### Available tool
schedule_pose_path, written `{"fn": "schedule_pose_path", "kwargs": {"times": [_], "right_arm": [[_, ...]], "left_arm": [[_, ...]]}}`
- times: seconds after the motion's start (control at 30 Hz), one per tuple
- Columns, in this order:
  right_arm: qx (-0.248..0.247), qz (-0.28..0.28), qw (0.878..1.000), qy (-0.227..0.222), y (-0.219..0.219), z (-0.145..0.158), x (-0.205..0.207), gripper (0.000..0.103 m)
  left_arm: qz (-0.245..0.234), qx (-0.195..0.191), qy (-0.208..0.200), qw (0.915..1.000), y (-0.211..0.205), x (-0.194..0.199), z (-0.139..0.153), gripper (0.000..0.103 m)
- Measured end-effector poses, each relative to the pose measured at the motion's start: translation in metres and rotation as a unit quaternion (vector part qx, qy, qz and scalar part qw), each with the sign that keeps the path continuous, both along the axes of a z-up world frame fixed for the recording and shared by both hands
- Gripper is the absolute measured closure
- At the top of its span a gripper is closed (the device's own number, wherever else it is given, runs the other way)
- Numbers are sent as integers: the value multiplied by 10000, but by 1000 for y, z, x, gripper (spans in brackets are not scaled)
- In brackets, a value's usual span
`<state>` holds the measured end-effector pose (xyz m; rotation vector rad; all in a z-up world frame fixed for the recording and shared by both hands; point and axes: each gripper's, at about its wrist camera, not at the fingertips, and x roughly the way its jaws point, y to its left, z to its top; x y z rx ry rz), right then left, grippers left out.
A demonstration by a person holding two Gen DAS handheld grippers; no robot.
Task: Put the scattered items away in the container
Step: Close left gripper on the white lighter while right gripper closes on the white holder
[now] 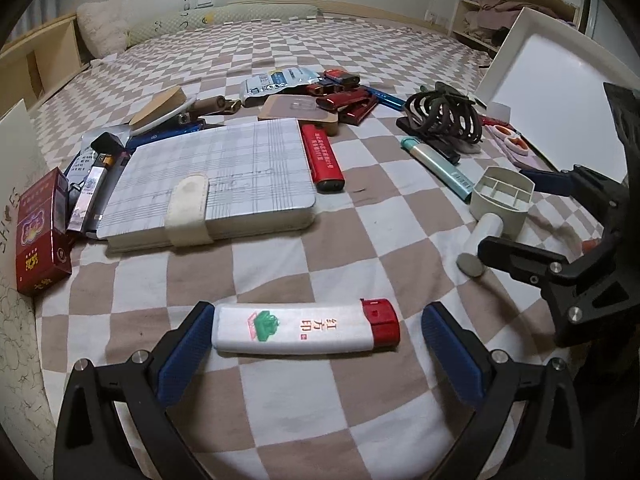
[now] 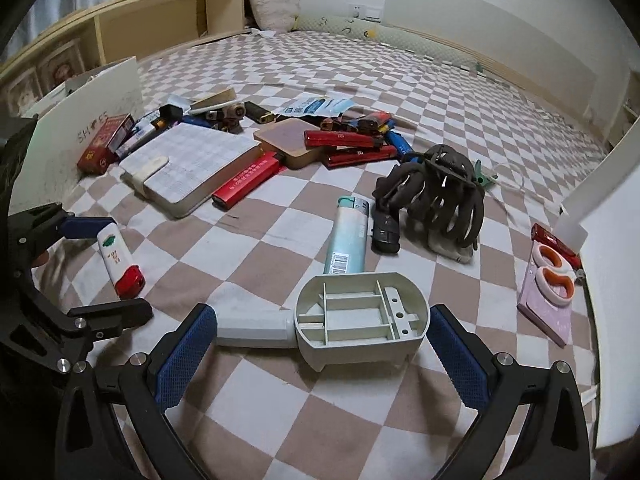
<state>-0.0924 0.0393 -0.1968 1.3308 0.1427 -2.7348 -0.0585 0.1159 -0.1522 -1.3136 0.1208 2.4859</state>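
Observation:
A white lighter with a red cap (image 1: 306, 330) lies crosswise on the checked bedspread. My left gripper (image 1: 316, 338) stands open around it; the left pad is close to its end and the right pad is clear of the cap. My right gripper (image 2: 322, 342) is open around a cream plastic piece (image 2: 360, 320), a short handle with a ribbed oval head, which lies flat. A white tray (image 1: 552, 80) leans at the right. From the right wrist view, the left gripper (image 2: 104, 272) straddles the lighter (image 2: 118, 258). From the left wrist view, the right gripper (image 1: 524, 220) flanks the cream piece (image 1: 500, 200).
Beyond lie a checked notebook (image 1: 216, 184), a red lighter (image 1: 322, 158), a teal lighter (image 2: 348, 240), a brown claw clip (image 2: 436, 196), orange-handled scissors (image 2: 554, 276), a red cigarette pack (image 1: 40, 240) and a heap of lighters (image 1: 344, 96). A white box marked SHOES (image 2: 80, 128) stands at the left.

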Motion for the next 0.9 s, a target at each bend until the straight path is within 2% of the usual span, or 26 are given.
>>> {"fn": "schedule_pose_path", "kwargs": {"times": [0.2,0.3,0.4,0.6,0.77,0.9], "right_arm": [[-438,-324,9985,52,22,1,3,0],[-612,-599,9963,39,41,-1,4,0],[-685,-621,9957,-21,49,-4,4,0],[-915,-629,9938,-107,48,-8,-4,0],[-1220,-1031,9867,-309,49,-16,-11,1],[-1061,-1322,9853,-200,43,-14,-9,29]], "left_arm": [[26,135,-15,9999,-3,-3,0,2],[72,78,32,9999,-4,-2,0,10],[170,117,45,9998,-7,-3,2,19],[151,111,76,9998,-8,-1,3,19],[141,123,83,9998,-8,0,2,19],[135,117,93,9998,-7,1,2,19]]}}
